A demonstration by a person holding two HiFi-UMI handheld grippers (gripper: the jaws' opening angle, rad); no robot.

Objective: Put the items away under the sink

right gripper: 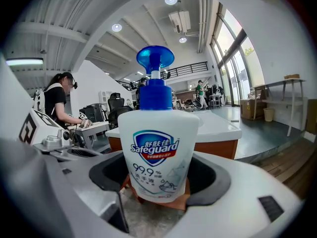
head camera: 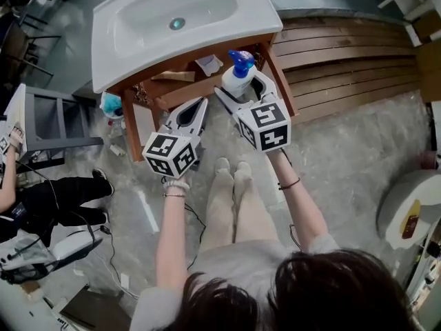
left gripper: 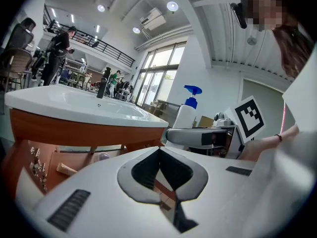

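Note:
My right gripper [head camera: 242, 88] is shut on a white soap bottle [head camera: 238, 78] with a blue pump, held upright in front of the open wooden frame under the white sink [head camera: 124, 47]. In the right gripper view the bottle [right gripper: 157, 148] fills the space between the jaws of the right gripper [right gripper: 158, 175], its blue label facing the camera. Left of it, my left gripper [head camera: 203, 102] has its tips together and holds nothing. In the left gripper view the left gripper [left gripper: 159, 150] points at the wooden shelf [left gripper: 29, 148] under the sink, and the bottle [left gripper: 187, 115] shows at the right.
On the shelf under the sink lie a white packet [head camera: 209, 64] and a pale tube [head camera: 173, 76]. A teal object [head camera: 111, 105] sits by the frame's left leg. A grey stand [head camera: 52, 119] and a seated person [head camera: 55, 202] are at left, wooden planks [head camera: 344, 54] at right.

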